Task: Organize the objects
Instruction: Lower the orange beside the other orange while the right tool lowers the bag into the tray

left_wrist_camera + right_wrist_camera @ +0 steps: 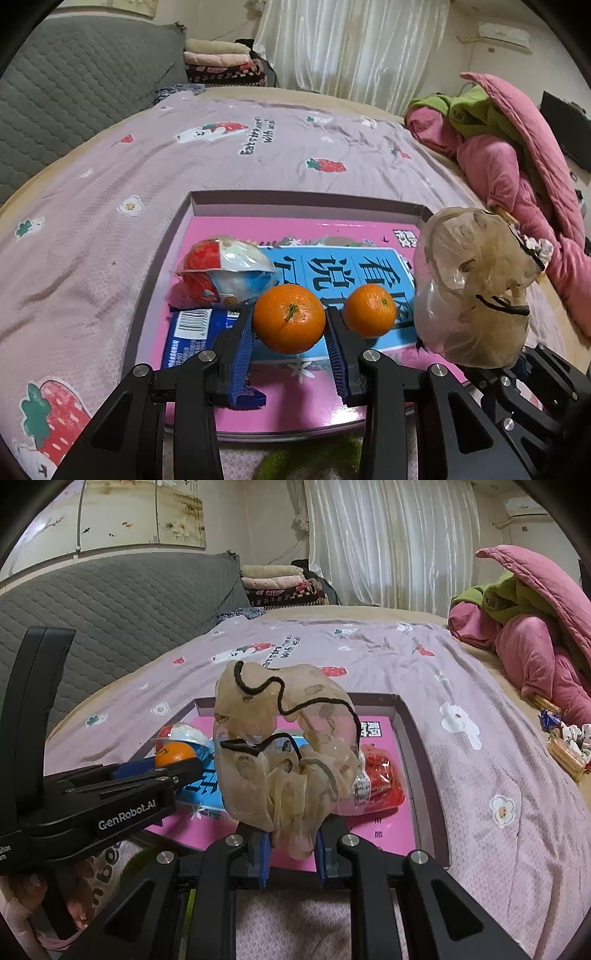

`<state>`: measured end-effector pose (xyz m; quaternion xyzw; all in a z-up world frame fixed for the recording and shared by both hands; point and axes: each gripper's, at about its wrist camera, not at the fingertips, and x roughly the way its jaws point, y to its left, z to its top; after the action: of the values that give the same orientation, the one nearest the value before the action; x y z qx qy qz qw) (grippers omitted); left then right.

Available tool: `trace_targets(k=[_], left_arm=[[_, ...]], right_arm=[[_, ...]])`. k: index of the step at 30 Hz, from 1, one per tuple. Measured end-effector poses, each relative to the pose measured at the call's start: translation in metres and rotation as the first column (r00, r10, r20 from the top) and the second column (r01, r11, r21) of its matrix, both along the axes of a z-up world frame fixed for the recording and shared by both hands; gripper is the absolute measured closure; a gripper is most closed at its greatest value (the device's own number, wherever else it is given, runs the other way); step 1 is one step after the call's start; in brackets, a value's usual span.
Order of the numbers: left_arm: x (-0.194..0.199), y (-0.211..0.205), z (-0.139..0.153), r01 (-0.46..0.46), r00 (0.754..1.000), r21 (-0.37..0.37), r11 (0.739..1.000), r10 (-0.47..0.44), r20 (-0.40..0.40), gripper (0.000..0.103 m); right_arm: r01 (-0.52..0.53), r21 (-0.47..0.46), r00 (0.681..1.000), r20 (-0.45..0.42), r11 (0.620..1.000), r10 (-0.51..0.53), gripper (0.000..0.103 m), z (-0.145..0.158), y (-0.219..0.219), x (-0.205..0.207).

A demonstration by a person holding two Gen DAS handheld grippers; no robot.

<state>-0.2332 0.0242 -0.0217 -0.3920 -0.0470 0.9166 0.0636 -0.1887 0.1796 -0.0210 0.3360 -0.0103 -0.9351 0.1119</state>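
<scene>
A shallow box lid [306,203] with a pink printed bottom lies on the bed. In it are a round snack packet [225,273], a blue packet [192,332], a second orange [369,312] and a red packet [380,779]. My left gripper [290,332] is shut on an orange [289,317] just above the box bottom; it also shows in the right wrist view [159,771]. My right gripper [291,843] is shut on a beige sheer scrunchie [284,746] with black cord trim, held over the box's near right part; the scrunchie shows in the left wrist view [469,288].
The bed has a pink strawberry-print sheet [221,155]. A pile of pink and green quilts [509,155] lies at the right. A grey headboard [74,85] is at the left. Small wrapped snacks [565,742] lie on the sheet far right.
</scene>
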Motion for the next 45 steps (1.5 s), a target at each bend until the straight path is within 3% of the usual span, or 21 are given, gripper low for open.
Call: trace_targets(k=[20,45], left_arm=[[-0.008,0.013,-0.014,0.027,0.999,-0.046,0.999,-0.026,0.023,0.064],[-0.016,0.020,-0.022,0.053,0.997,-0.054,0.997,-0.050,0.054,0.064]], right_arm=[[-0.006,0.015,0.997,0.071,1.000,0.005,0.084,-0.016,-0.004,-0.016],[0.018,0.046,0.997,0.077,0.999,-0.021,0.082,-0.022,-0.006,-0.025]])
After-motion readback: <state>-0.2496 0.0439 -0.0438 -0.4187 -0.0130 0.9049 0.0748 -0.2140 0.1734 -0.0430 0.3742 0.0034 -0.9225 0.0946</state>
